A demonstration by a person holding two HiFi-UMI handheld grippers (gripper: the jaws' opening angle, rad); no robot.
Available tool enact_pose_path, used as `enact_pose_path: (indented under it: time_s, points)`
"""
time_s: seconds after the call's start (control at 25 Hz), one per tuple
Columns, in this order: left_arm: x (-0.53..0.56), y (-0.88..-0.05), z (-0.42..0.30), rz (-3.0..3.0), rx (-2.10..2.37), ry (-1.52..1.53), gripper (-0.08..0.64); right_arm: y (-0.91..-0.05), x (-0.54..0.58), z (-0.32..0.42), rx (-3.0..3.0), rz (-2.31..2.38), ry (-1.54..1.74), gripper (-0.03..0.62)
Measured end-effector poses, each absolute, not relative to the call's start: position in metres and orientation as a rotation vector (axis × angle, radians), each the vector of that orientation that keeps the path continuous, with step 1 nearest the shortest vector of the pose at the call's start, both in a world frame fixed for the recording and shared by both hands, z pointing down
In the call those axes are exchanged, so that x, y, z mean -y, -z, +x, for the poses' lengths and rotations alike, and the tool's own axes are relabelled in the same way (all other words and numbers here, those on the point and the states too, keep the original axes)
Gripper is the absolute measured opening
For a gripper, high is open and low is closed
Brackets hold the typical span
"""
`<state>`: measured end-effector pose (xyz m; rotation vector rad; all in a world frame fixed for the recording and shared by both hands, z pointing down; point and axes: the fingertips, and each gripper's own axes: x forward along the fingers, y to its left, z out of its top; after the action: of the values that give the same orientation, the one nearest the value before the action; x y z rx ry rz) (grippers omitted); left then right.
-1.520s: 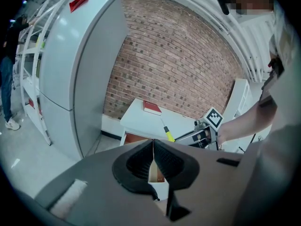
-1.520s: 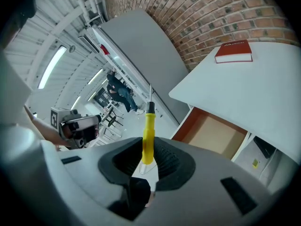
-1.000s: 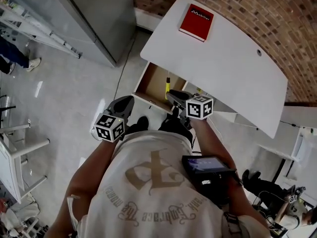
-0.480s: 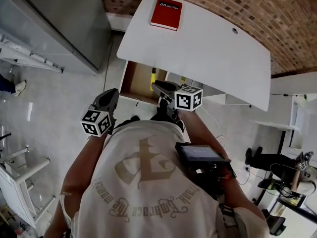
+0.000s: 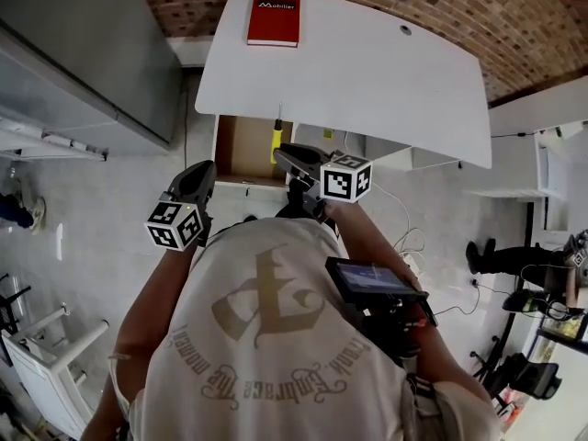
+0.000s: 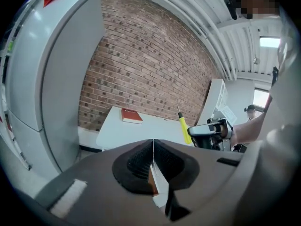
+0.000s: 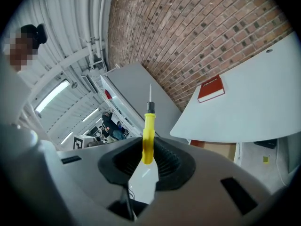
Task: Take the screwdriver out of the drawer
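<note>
The book (image 5: 273, 19) is being borne on the far left corner of the table (image 5: 367, 72). The drawer (image 5: 241, 145) is being presented open beneath the table's near left edge. The screwdriver (image 5: 275, 136) is being gripped in the right gripper (image 5: 287, 158) over the drawer's right side, the left gripper (image 5: 200, 176) being held leftward, apart.

Bright, even indoor light. Ceiling strip lights (image 7: 52, 94) glare in the right gripper view. The white tabletop (image 5: 367, 72) looks washed out. Both gripper views bulge, darkening beyond their round edges.
</note>
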<state>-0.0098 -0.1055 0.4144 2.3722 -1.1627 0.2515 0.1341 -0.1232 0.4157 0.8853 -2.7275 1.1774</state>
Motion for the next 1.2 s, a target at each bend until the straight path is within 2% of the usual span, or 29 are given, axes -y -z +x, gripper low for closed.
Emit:
enact_pose_path:
  time_s: [0.64, 1.2]
  points:
    - [0.105, -0.412, 0.026, 2.439, 1.062, -0.290, 0.009, -0.409, 0.123, 0.161, 2.772, 1.057, -1.290, 0.051]
    - [0.112, -0.415, -0.001, 2.416, 1.092, -0.277, 0.009, -0.411, 0.130, 0.140, 2.769, 1.043, -1.328, 0.051]
